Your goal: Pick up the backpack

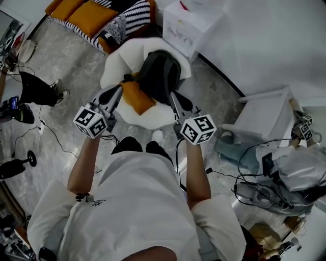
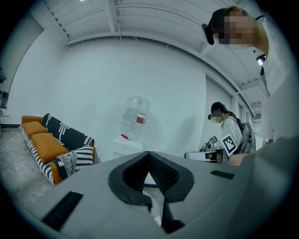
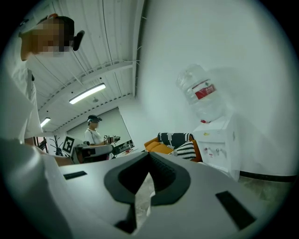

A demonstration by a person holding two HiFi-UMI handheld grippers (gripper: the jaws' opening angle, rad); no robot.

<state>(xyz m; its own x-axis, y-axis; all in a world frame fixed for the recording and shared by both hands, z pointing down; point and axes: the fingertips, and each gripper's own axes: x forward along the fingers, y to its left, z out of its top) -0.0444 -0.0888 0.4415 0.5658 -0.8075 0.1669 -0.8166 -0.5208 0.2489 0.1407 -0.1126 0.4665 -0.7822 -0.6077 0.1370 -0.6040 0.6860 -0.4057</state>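
Left gripper (image 2: pixel 148 156): jaws closed together, holding nothing; tip over the orange cushion (image 1: pixel 136 98)
Right gripper (image 3: pixel 149 158): jaws closed together, empty; tip near the backpack's near edge; contact not discernible
Backpack (image 1: pixel 160 74): dark; just ahead of both tips, between them; on the white chair (image 1: pixel 113 65)
Obstruction: orange cushion against the backpack, on the left gripper's side
Beyond tips: water dispenser (image 1: pixel 189 24); striped sofa (image 1: pixel 97 15) ahead-left
Right of right gripper: white table (image 1: pixel 265 114); cables (image 1: pixel 254 188) on floor

Backpack (image 1: pixel 159 76) on the chair (image 1: pixel 114 66), cushion (image 1: pixel 137 97) at its left, sofa (image 1: pixel 86 18) behind, dispenser (image 1: pixel 191 23) behind right.
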